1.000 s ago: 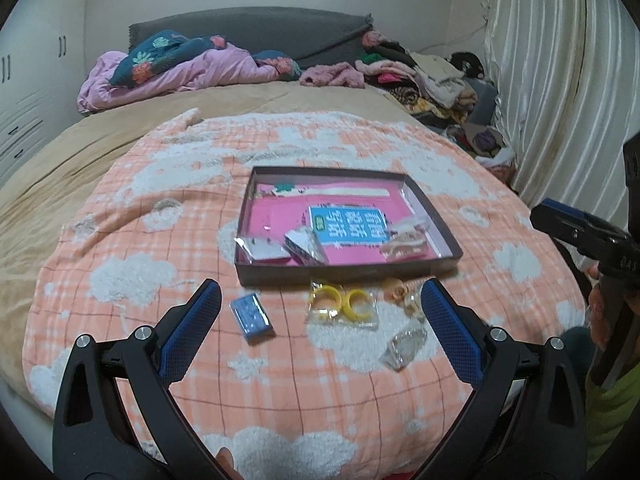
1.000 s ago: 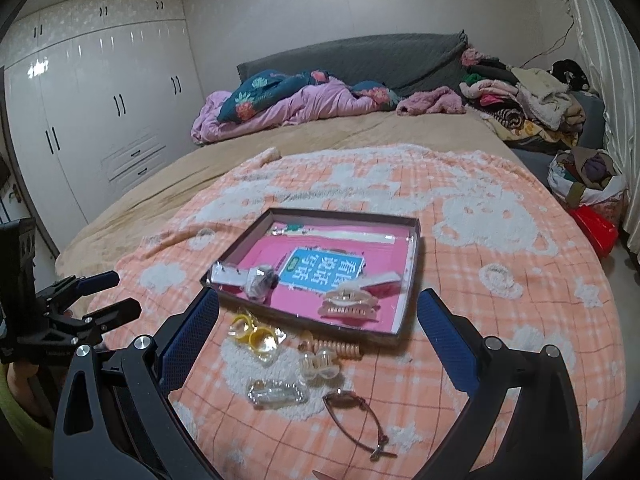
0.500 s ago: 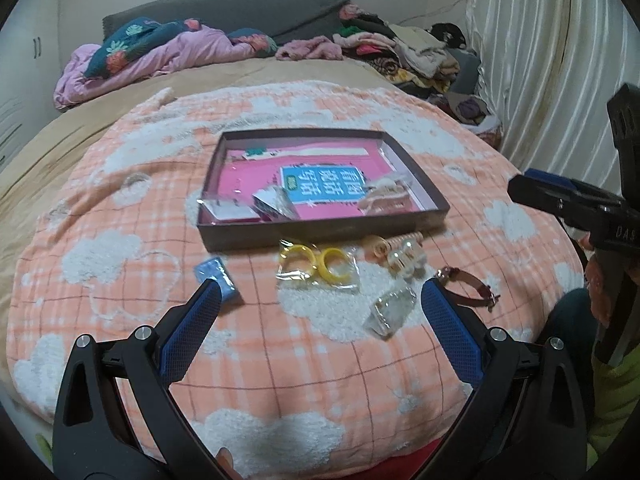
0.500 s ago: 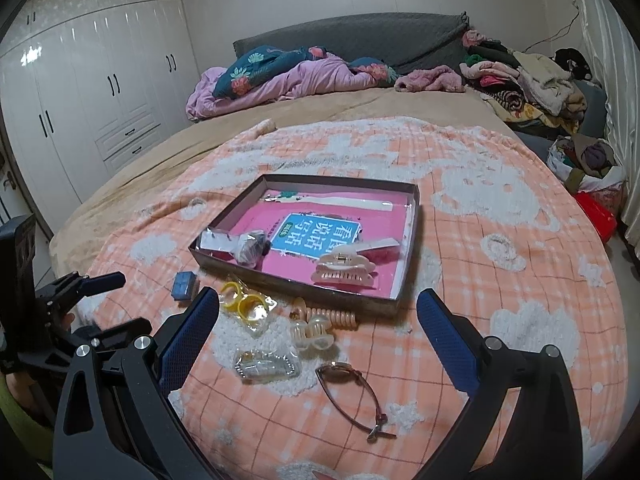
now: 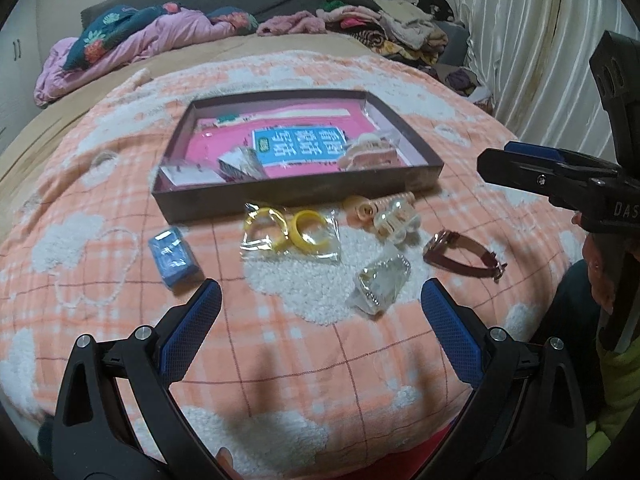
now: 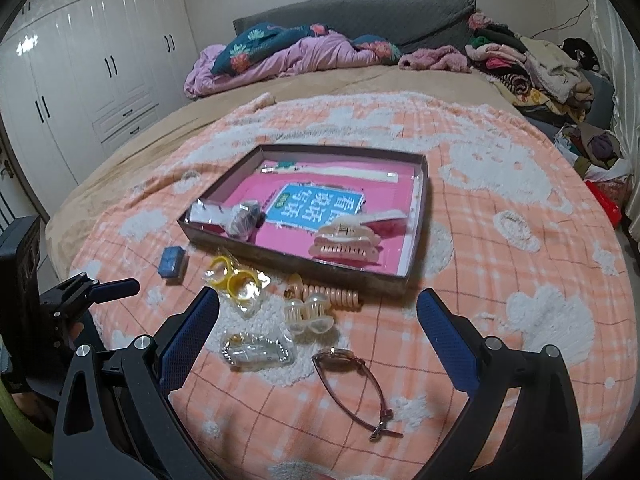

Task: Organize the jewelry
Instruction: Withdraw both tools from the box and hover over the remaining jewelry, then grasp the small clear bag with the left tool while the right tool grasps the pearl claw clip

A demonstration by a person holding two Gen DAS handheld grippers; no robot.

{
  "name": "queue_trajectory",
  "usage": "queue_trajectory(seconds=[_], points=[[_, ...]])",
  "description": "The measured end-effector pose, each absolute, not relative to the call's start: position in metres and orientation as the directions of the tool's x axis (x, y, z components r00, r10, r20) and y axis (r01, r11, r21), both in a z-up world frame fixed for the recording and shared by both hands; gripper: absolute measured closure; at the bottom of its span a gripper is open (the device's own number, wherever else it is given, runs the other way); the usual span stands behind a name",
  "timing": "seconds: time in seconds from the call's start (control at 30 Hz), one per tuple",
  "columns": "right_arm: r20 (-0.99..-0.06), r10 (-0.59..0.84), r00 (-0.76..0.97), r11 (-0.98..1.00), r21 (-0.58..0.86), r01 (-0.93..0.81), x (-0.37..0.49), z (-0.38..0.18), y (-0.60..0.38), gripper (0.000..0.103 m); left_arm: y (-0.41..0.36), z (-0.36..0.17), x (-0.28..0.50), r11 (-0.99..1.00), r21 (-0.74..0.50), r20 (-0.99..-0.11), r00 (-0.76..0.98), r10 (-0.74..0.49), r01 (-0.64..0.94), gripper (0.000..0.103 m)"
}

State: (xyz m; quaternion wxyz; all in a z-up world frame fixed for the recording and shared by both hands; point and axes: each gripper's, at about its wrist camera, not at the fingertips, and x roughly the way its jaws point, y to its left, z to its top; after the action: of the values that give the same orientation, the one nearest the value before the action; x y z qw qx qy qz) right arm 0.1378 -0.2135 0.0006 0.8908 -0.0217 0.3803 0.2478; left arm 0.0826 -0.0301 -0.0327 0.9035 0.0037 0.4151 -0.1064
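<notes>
Reading "DAS" on the right hand-held gripper [image 5: 516, 164] beside tray [image 5: 296, 196]

1. A bed [image 6: 360, 92] with a tan sheet and a grey headboard [image 6: 360, 12] is filling the room.
2. White wardrobes [image 6: 100, 60] are lining one wall, catching glare.
3. Pale curtains [image 5: 532, 40] are hanging opposite.
4. Clothes [image 6: 532, 68] are lying heaped beside the bed.

White letters "DAS", cut off by the frame edge, are showing on the black plastic body of the right gripper [image 5: 612, 210]. Large white Chinese characters are sitting upside down on the blue rectangular label [image 6: 316, 210] inside the shallow dark cardboard tray [image 6: 296, 258], not legible.
</notes>
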Motion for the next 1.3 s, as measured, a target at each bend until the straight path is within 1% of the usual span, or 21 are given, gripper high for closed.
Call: queue_trajectory(seconds=[0.07,0.13,0.2,0.27,0.33,0.37,0.4,0.47,0.53,0.57,0.63,0.77,0.87,0.93,1.0,1.2,1.3], points=[[-0.697,0.426,0.576,0.873,0.15,-0.464,0.139,-0.005,-0.21,0.004,-0.032,-0.039,0.085,0.975,-0.088,-0.76,0.619,-0.197,0.202,0.012],[-0.706,0.431,0.561,0.868,0.155,-0.472,0.141,-0.011,-0.207,0.004,-0.033,-0.045,0.086,0.971,-0.099,-0.766,0.607,-0.213,0.216,0.019],[-0.717,0.435,0.545,0.864,0.161,-0.477,0.144,-0.018,-0.203,0.004,-0.036,-0.051,0.088,0.968,-0.111,-0.773,0.592,-0.227,0.226,0.022],[-0.733,0.433,0.525,0.861,0.166,-0.48,0.148,-0.027,-0.2,0.005,-0.039,-0.056,0.09,0.963,-0.12,-0.776,0.582,-0.243,0.243,0.028],[-0.745,0.431,0.51,0.86,0.167,-0.482,0.152,-0.036,-0.197,0.005,-0.041,-0.06,0.091,0.956,-0.14,-0.779,0.567,-0.267,0.258,0.038],[-0.753,0.424,0.503,0.862,0.166,-0.479,0.155,-0.041,-0.195,0.007,-0.043,-0.063,0.092,0.952,-0.152,-0.781,0.558,-0.281,0.267,0.041],[-0.758,0.424,0.496,0.861,0.167,-0.481,0.157,-0.045,-0.194,0.012,-0.044,-0.065,0.092,0.949,-0.159,-0.781,0.553,-0.29,0.273,0.044],[-0.769,0.42,0.482,0.86,0.17,-0.48,0.163,-0.053,-0.193,0.015,-0.046,-0.069,0.094,0.943,-0.174,-0.78,0.545,-0.307,0.282,0.047],[-0.781,0.408,0.472,0.867,0.17,-0.468,0.169,-0.06,-0.194,0.021,-0.045,-0.071,0.096,0.94,-0.19,-0.778,0.54,-0.321,0.285,0.053],[-0.786,0.408,0.464,0.868,0.177,-0.464,0.173,-0.064,-0.194,0.023,-0.044,-0.072,0.097,0.939,-0.191,-0.778,0.539,-0.322,0.285,0.054],[-0.794,0.412,0.448,0.868,0.192,-0.458,0.177,-0.07,-0.194,0.03,-0.045,-0.074,0.099,0.937,-0.197,-0.778,0.536,-0.329,0.289,0.055],[-0.798,0.424,0.428,0.859,0.205,-0.469,0.182,-0.077,-0.189,0.033,-0.049,-0.078,0.102,0.932,-0.203,-0.781,0.525,-0.339,0.3,0.055],[-0.801,0.438,0.408,0.848,0.217,-0.484,0.186,-0.081,-0.183,0.04,-0.052,-0.082,0.105,0.929,-0.202,-0.785,0.517,-0.343,0.31,0.055],[-0.802,0.45,0.393,0.839,0.228,-0.494,0.188,-0.086,-0.18,0.053,-0.054,-0.085,0.108,0.928,-0.201,-0.787,0.513,-0.343,0.312,0.055],[-0.801,0.466,0.376,0.832,0.25,-0.495,0.191,-0.089,-0.18,0.06,-0.056,-0.087,0.111,0.928,-0.197,-0.788,0.512,-0.342,0.316,0.055],[-0.785,0.483,0.388,0.829,0.268,-0.491,0.188,-0.087,-0.187,0.06,-0.062,-0.09,0.119,0.925,-0.187,-0.786,0.515,-0.342,0.33,0.055],[-0.774,0.487,0.403,0.832,0.272,-0.484,0.186,-0.083,-0.193,0.061,-0.066,-0.092,0.122,0.924,-0.177,-0.785,0.519,-0.34,0.339,0.064]])
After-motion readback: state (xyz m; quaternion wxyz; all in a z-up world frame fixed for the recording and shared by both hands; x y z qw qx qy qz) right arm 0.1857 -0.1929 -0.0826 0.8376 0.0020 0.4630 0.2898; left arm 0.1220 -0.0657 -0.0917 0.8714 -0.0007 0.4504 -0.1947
